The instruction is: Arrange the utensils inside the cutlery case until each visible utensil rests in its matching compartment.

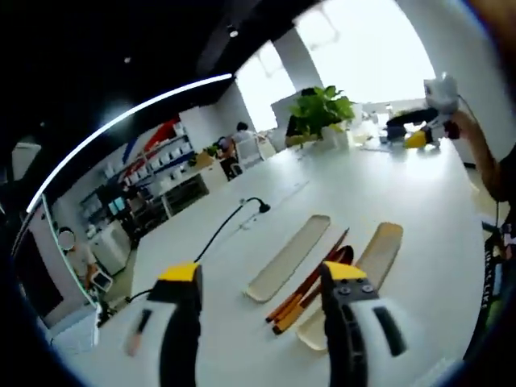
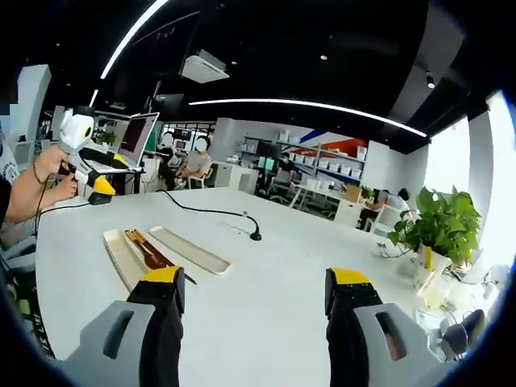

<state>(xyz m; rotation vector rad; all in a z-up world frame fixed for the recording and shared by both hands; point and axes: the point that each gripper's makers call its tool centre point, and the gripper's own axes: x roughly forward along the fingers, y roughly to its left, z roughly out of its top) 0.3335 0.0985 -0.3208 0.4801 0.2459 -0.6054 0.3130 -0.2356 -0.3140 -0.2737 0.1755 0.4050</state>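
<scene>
Left gripper view: left gripper (image 1: 262, 294) wide open, empty. Long beige cutlery case tray (image 1: 289, 257) lies on the white table (image 1: 242, 339) just ahead, long axis running away; wooden-handled utensils (image 1: 310, 284) beside it, by the right jaw.

Right gripper view: right gripper (image 2: 256, 290) wide open, empty. Tray (image 2: 189, 249) and utensils (image 2: 151, 249) ahead-left, farther off, so left gripper looks nearer.

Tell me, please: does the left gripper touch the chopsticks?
Apart. In the right gripper view the left gripper, held in a hand, hangs above the table, with bare tabletop between it and the chopsticks in the case.
</scene>
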